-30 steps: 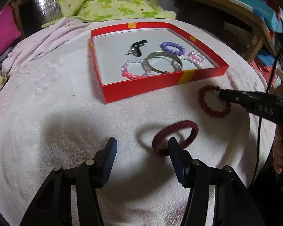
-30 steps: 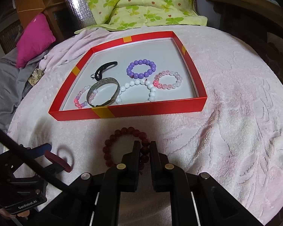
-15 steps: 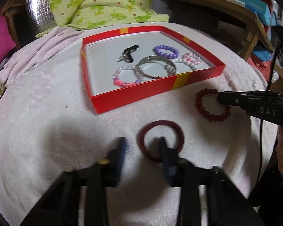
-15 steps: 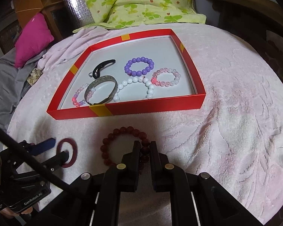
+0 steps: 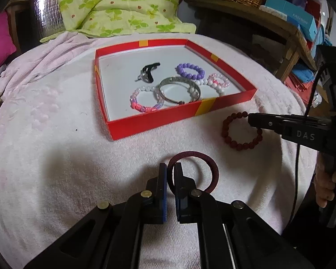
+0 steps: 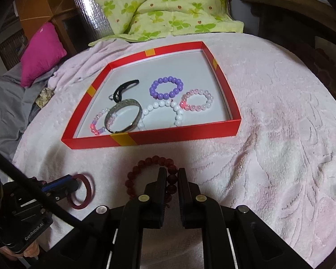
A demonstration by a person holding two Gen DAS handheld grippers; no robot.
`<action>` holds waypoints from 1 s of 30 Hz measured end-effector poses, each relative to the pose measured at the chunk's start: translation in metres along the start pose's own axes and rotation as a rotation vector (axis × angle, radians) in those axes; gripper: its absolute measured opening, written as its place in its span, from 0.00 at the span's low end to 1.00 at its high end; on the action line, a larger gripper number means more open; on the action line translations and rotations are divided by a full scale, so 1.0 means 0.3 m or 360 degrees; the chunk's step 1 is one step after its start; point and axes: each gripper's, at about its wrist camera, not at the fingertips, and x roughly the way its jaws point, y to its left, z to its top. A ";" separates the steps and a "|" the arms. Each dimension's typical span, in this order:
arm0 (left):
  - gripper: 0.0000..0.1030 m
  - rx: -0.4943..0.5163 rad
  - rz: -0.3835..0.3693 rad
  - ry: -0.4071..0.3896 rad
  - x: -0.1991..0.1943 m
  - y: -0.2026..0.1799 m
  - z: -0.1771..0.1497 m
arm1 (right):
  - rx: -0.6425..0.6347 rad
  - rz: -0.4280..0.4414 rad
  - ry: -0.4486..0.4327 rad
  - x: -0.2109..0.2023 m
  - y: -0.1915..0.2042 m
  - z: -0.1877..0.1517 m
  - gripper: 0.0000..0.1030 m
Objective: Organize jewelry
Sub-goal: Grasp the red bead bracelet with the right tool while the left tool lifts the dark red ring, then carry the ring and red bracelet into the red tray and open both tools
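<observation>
A maroon ribbed bangle (image 5: pixel 213 168) lies on the pink towel in front of the red tray (image 5: pixel 154 125). My left gripper (image 5: pixel 170 173) is closing its jaws on the bangle's left rim, which is pinched between the pads. It also shows in the right wrist view as the left gripper (image 6: pixel 76 185) on the bangle (image 6: pixel 90 188). A dark red bead bracelet (image 6: pixel 145 162) lies near the tray's (image 6: pixel 179 134) front wall. My right gripper (image 6: pixel 172 176) is shut on the bracelet's right side. The left wrist view shows the right gripper (image 5: pixel 250 118) on the bracelet (image 5: pixel 226 132).
Inside the tray lie a purple bead bracelet (image 6: pixel 166 88), a pink one (image 6: pixel 197 99), a white one (image 6: pixel 161 109), a silver bangle (image 6: pixel 123 116), a pink-purple bracelet (image 6: pixel 96 125) and a black clip (image 6: pixel 123 89). A green quilt (image 6: pixel 159 6) sits behind; a wooden shelf (image 5: pixel 286 29) is at right.
My left gripper's jaws have closed from wide open onto the left rim of the maroon bangle. The right gripper stays shut on the bead bracelet and has not moved.
</observation>
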 end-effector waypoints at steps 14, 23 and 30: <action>0.06 -0.0166 0.0041 -0.0244 -0.109 0.088 0.122 | 0.0046 0.0176 -0.0363 -0.129 0.033 0.085 0.10; 0.06 -0.0318 0.0189 -0.0297 -0.015 0.182 0.250 | 0.0118 0.0321 -0.0411 -0.081 0.059 0.228 0.10; 0.06 -0.0379 0.0234 -0.0270 0.061 0.211 0.306 | 0.0117 0.0367 -0.0430 0.025 0.074 0.383 0.10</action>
